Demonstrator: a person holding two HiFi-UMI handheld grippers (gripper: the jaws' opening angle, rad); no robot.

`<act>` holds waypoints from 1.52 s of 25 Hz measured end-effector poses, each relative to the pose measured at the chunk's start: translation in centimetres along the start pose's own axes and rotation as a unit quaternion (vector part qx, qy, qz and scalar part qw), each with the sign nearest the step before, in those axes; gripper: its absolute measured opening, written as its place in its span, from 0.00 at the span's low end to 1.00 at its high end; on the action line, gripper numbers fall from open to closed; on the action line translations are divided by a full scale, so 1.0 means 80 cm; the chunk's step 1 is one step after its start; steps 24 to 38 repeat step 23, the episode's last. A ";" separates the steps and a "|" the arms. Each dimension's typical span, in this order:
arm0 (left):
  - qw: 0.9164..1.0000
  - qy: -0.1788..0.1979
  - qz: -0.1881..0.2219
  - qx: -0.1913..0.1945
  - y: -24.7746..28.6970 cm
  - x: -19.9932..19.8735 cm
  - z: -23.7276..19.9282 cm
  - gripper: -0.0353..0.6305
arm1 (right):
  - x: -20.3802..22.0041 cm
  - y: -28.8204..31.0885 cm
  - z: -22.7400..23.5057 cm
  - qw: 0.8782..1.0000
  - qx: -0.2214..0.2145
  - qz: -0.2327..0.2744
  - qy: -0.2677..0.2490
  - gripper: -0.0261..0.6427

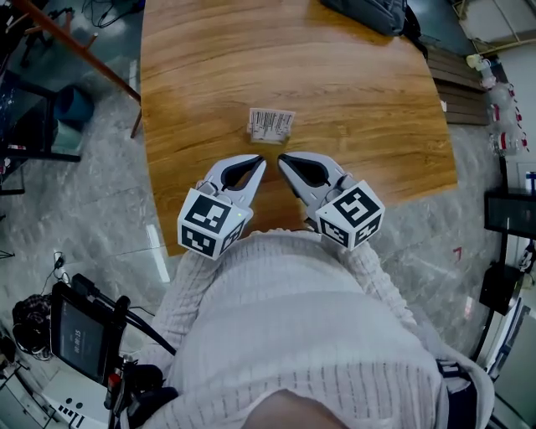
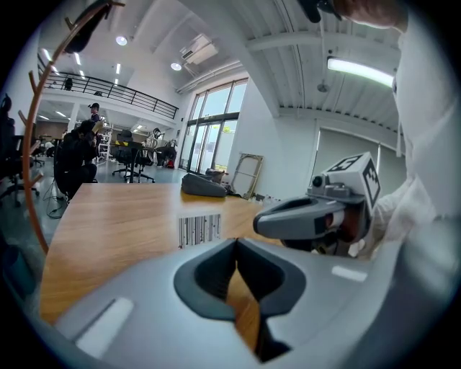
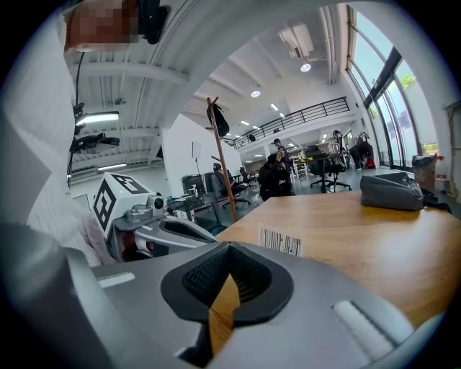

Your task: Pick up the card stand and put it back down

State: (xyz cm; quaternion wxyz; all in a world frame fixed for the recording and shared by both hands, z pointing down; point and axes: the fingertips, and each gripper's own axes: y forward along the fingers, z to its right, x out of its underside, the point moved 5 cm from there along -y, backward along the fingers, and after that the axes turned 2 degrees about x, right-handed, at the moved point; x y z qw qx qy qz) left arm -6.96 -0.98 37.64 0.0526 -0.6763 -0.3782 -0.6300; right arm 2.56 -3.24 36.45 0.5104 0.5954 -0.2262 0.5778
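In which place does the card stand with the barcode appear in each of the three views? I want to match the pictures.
Head view: card stand at upper centre, on the wooden table.
Left gripper view: card stand slightly left of centre, a little below the middle.
Right gripper view: card stand slightly right of centre, a little below the middle.
Shared landmark: the dark bag at the table's far end, visible in all three views.

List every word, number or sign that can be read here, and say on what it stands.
No word or number can be read.
Card stand: a barcode, bars only, digits too small.
Left claw and right claw: black square markers, no letters.
Screen: too blurred.
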 end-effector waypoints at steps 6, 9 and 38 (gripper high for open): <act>1.000 0.010 -0.005 0.005 -0.001 -0.001 0.006 0.06 | 0.001 -0.005 -0.001 1.000 0.007 -0.003 0.000 0.04; 1.000 0.018 -0.007 0.010 -0.003 -0.002 0.011 0.06 | 0.001 -0.006 -0.003 1.000 0.009 -0.005 0.000 0.04; 0.999 0.018 -0.011 0.038 0.010 0.004 0.020 0.06 | 0.011 -0.005 0.006 1.000 0.025 -0.018 -0.002 0.04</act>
